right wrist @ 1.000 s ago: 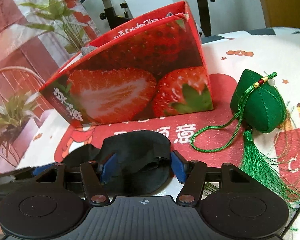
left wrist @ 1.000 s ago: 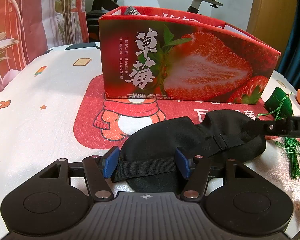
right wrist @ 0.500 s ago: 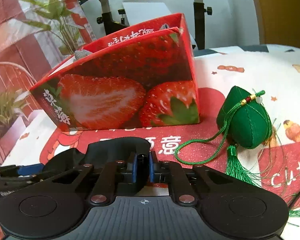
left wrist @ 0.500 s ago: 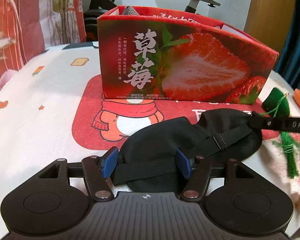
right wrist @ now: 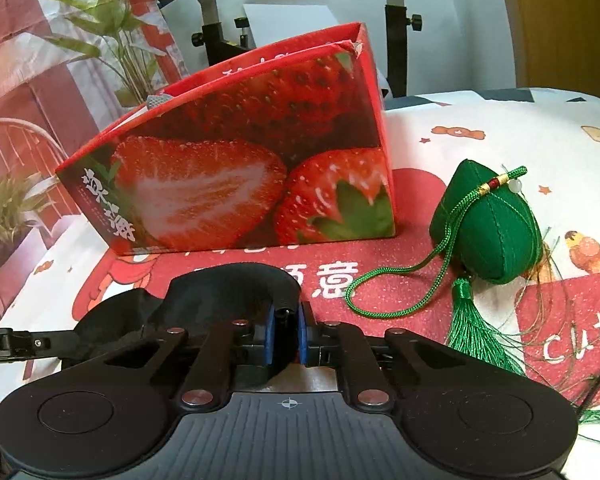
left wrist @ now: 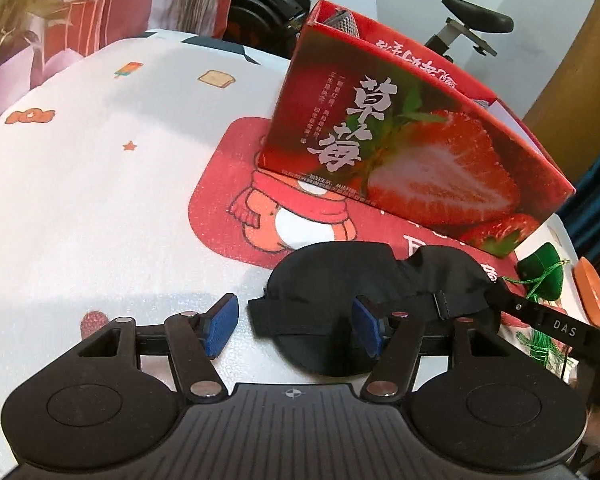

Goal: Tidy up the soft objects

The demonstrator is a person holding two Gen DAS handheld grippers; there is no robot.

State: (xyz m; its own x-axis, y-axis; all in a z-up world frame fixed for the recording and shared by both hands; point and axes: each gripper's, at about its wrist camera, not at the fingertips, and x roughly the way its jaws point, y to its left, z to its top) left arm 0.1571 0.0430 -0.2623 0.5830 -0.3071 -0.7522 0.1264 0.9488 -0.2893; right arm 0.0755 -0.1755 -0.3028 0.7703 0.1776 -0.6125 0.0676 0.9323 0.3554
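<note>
A black sleep mask (left wrist: 364, 276) lies on the red mat in front of the red strawberry box (left wrist: 404, 152). My left gripper (left wrist: 296, 326) is open, its blue pads either side of the mask's left end and strap. My right gripper (right wrist: 286, 334) is shut on the mask's right end (right wrist: 236, 288); its black finger also shows in the left wrist view (left wrist: 540, 320). A green stuffed zongzi with cord and tassel (right wrist: 488, 232) lies to the right of the box; it also shows in the left wrist view (left wrist: 540, 272).
The box (right wrist: 240, 168) is open at the top with a grey object inside (left wrist: 342, 22). The table has a white printed cloth (left wrist: 80, 184). An orange object (left wrist: 592, 296) lies at the right edge. An exercise bike and plants stand behind.
My right gripper has shut on the mask's right end. The left gripper has shifted left and tilted, so the mask now sits toward its right pad.
</note>
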